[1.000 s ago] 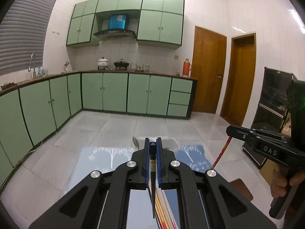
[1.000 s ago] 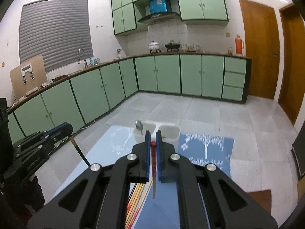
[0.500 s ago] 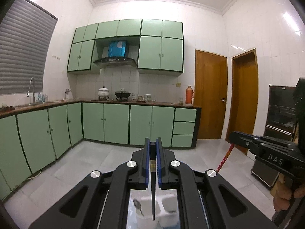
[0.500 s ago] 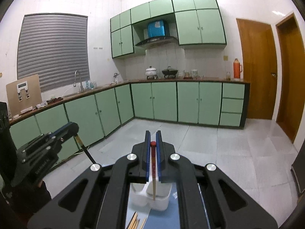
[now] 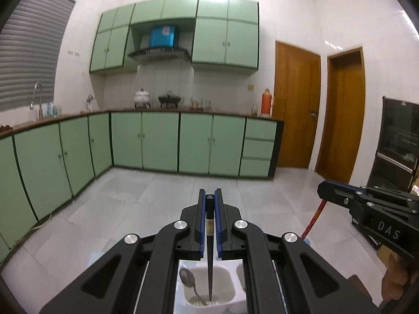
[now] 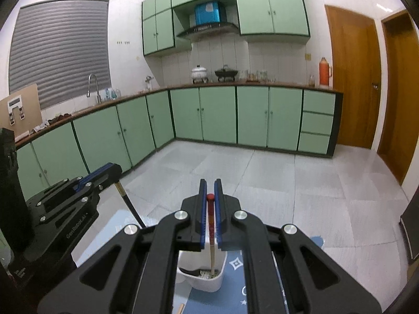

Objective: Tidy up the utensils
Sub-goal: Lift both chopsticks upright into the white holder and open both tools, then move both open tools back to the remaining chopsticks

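My left tool (image 5: 210,198) is pinching a black chopstick (image 5: 209,256) that hangs tip-down between the blue pads (image 5: 201,225). Its point reaches into the left compartment of the white holder (image 5: 230,297) below, right beside a metal spoon (image 5: 189,281) leaning inside the same cup. My right tool (image 6: 210,183) pinches a red chopstick (image 6: 211,233), red cap up between its pads, the pale lower end dipping into the holder's right compartment (image 6: 218,274); I cannot tell whether either tip touches the bottom. The holder stands on a blue patterned mat (image 6: 237,264) on the bench. From the left camera I see the right tool at the right edge, with a hand (image 5: 395,274) beneath it. Beyond lie the tiled floor (image 5: 146,196), green cabinets (image 5: 159,141) and two wooden doors (image 5: 296,104).
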A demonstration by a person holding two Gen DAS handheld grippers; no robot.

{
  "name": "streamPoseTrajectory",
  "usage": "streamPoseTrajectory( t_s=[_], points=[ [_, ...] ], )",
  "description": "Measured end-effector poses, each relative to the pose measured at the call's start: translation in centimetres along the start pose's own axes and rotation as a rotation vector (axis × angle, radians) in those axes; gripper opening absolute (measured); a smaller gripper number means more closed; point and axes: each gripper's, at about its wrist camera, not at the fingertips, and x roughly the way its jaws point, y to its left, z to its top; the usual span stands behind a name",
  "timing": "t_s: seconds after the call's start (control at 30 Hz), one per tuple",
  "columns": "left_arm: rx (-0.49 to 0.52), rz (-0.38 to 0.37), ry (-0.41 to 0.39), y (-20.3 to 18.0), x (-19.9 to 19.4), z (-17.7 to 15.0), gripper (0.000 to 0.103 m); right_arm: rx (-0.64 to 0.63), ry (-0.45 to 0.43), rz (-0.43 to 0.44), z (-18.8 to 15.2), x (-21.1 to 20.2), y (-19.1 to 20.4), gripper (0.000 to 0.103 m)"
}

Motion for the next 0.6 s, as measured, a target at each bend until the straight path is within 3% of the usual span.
streamPoseTrajectory(
  t_s=[0.1,0.2,0.27,0.4,0.47,0.6],
  points=[
    [-0.002,-0.003,0.041,0.3,0.7,-0.8,0.006,-0.001,0.034,0.007,-1.0,0.8,0.4,0.005],
    [-0.001,-0.005,0.056,0.6,0.5,-1.1,0.018,-0.01,0.047,0.003,-1.4,0.8,0.7,0.009],
    [0.003,-0.004,0.049,0.7,-0.5,-1.0,0.026,-0.011,0.037,-0.005,-1.4,0.3,0.8,0.022],
    [0.015,0.005,0.03,0.9,-3.1,-0.8,0.038,-0.004,-0.016,-0.026,-1.6,-2.3,0.6,0.035],
    [0.021,0.017,0.027,1.1,-4.8,-1.0,0.044,-0.001,-0.048,-0.046,-2.1,-4.2,0.4,0.049],
    [0.018,0.026,0.033,1.5,-8.4,-2.3,0.055,0.01,-0.083,-0.064,-4.4,-8.1,0.1,0.063]
  ],
)
